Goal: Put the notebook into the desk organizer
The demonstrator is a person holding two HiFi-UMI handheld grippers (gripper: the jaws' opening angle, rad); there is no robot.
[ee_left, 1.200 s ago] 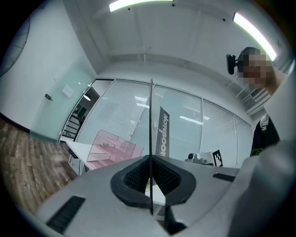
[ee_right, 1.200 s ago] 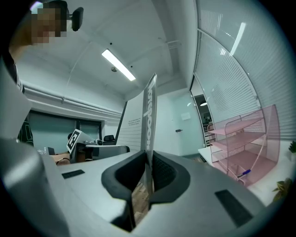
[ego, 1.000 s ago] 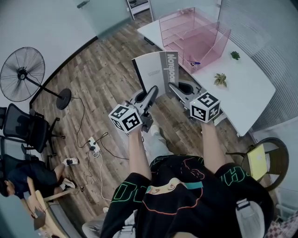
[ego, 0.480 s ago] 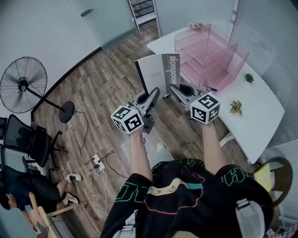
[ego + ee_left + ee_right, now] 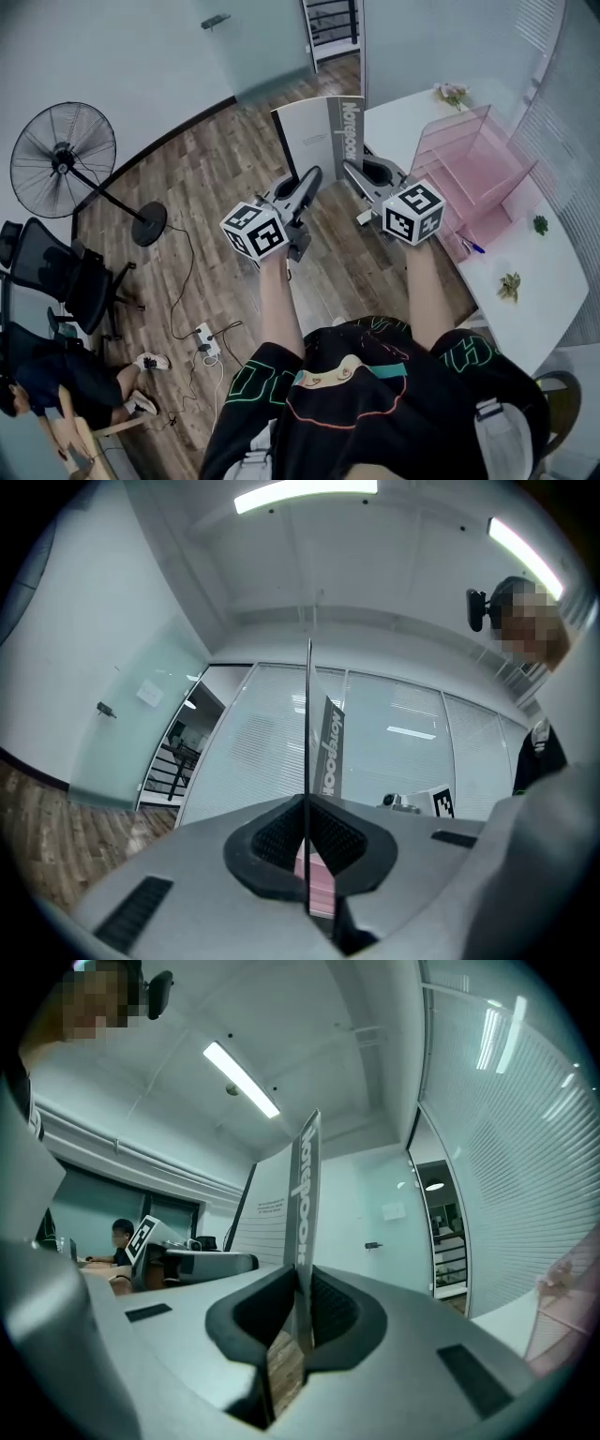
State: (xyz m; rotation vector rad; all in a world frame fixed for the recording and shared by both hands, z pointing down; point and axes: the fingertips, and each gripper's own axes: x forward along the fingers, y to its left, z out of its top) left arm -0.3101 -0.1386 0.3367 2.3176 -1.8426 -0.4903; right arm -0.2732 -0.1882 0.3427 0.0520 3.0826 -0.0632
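Notebook (image 5: 323, 141) looks light, thin and floppy, so I hold it upright by its near edge, fingers of left gripper (image 5: 307, 183) and right gripper (image 5: 354, 173) both clamped on it.

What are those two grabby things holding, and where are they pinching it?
Both hold the notebook upright by its bottom edge: the left gripper pinches the plain grey side, the right gripper the side with the printed title.
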